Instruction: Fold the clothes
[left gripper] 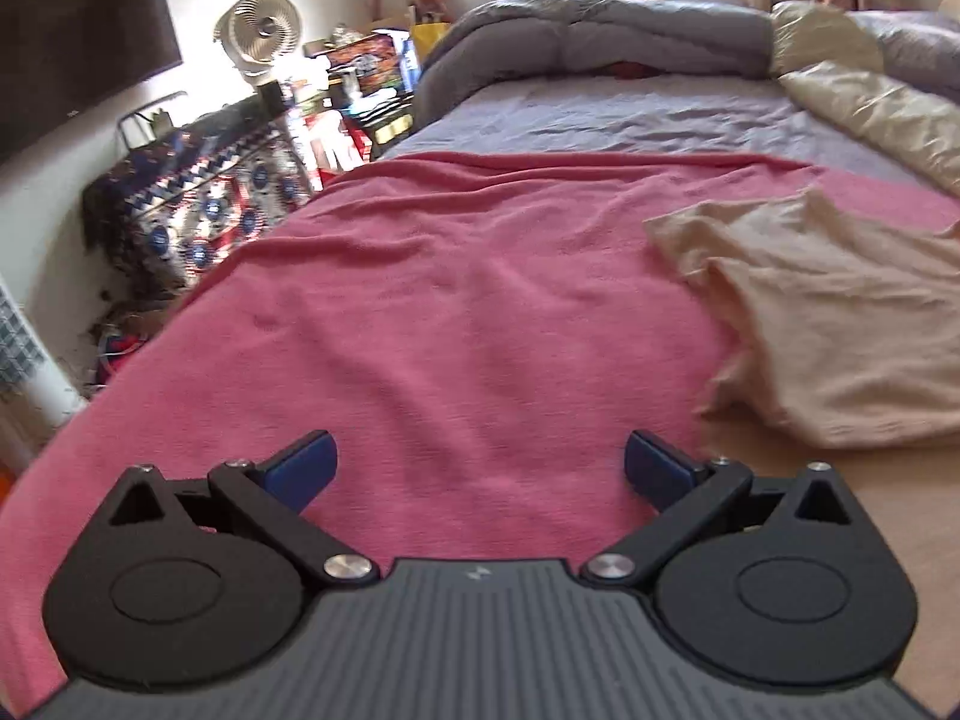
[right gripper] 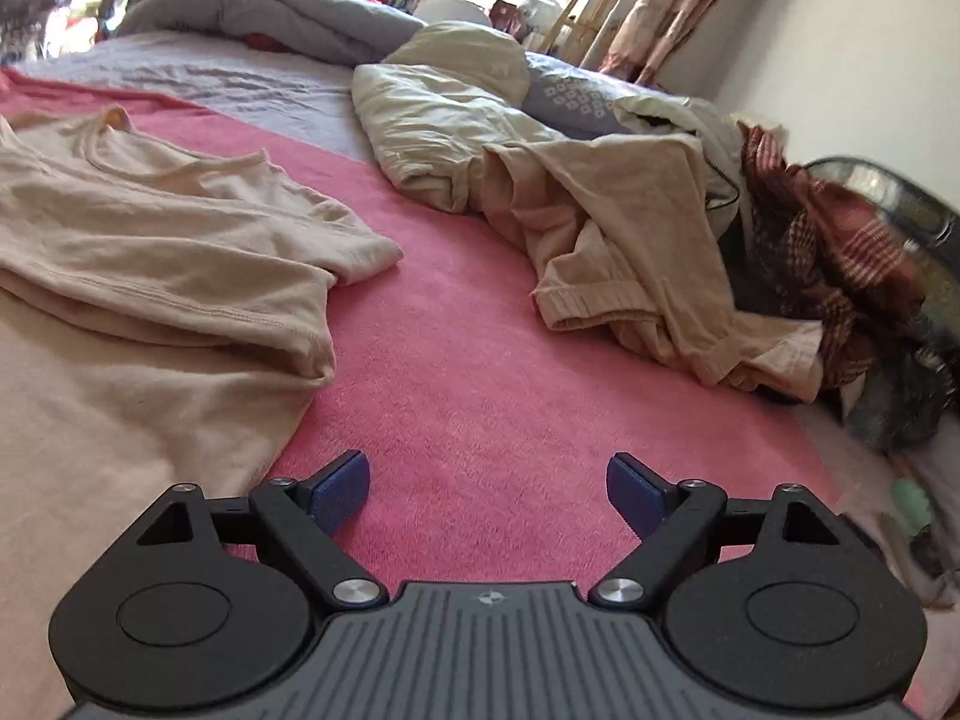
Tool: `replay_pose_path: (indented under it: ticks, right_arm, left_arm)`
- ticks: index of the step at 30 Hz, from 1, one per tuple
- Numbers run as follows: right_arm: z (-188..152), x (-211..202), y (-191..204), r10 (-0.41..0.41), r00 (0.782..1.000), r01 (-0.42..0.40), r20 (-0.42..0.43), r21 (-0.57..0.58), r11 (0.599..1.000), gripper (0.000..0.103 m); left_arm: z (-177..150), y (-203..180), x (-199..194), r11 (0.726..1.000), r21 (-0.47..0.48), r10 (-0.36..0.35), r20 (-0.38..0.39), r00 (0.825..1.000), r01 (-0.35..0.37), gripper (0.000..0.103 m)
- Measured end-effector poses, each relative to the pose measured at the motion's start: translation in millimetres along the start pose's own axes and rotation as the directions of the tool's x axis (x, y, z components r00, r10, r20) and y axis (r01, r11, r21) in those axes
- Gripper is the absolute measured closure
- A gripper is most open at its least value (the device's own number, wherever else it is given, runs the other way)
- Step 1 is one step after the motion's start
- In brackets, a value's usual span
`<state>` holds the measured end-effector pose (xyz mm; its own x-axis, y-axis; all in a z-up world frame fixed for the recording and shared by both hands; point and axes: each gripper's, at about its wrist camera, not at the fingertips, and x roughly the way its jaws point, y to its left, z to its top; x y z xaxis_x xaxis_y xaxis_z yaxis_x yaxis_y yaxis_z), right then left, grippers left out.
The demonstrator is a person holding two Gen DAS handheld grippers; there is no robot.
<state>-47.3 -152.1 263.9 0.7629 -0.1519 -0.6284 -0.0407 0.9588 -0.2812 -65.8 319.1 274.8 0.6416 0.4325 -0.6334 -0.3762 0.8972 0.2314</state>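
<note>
A beige T-shirt (right gripper: 150, 252) lies rumpled on a pink blanket (right gripper: 468, 360) spread over the bed; in the left wrist view the same T-shirt (left gripper: 840, 324) fills the right side. My left gripper (left gripper: 480, 468) hovers open over bare pink blanket (left gripper: 450, 312), to the left of the shirt's hem, with nothing between its blue pads. My right gripper (right gripper: 487, 489) is open too, over pink blanket just right of the shirt's lower edge, its fingers empty.
A second beige garment (right gripper: 630, 252) lies heaped at the right with a cream duvet (right gripper: 444, 120) and a red checked cloth (right gripper: 840, 276). A grey quilt (left gripper: 600, 36) is bunched at the bed's far end. A fan (left gripper: 261, 30) and clutter stand left of the bed.
</note>
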Motion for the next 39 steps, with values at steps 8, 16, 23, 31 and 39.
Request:
replay_pose_path:
  ticks: [8,16,23,31,39]
  right_arm:
    - [50.6,39.9,-45.2,0.241,0.968,-0.243,0.064,0.465,0.851,0.018]
    - [103.2,117.8,14.8,0.34,0.935,-0.253,-0.096,0.488,0.835,0.096]
    - [130.8,115.3,-7.5,0.311,0.949,-0.289,0.045,0.517,0.806,0.1]
    - [95.5,142.4,-38.0,0.463,0.88,-0.432,0.103,0.578,0.692,0.038]
    - [105.7,140.8,-5.8,0.384,0.923,-0.343,0.025,0.503,0.793,0.099]
  left_arm:
    - [42.2,11.1,-22.1,0.942,-0.114,-0.295,0.163,0.942,0.315,0.001]
    - [18.6,-41.8,31.4,0.929,0.063,-0.366,0.026,0.93,0.364,0.0]
    - [16.1,-23.4,41.1,0.911,-0.06,-0.406,0.045,0.913,0.409,0.0]
    - [16.3,-24.0,39.9,0.912,-0.057,-0.405,0.044,0.913,0.407,0.0]
    - [16.5,-22.8,37.5,0.908,-0.065,-0.411,0.048,0.911,0.413,0.0]
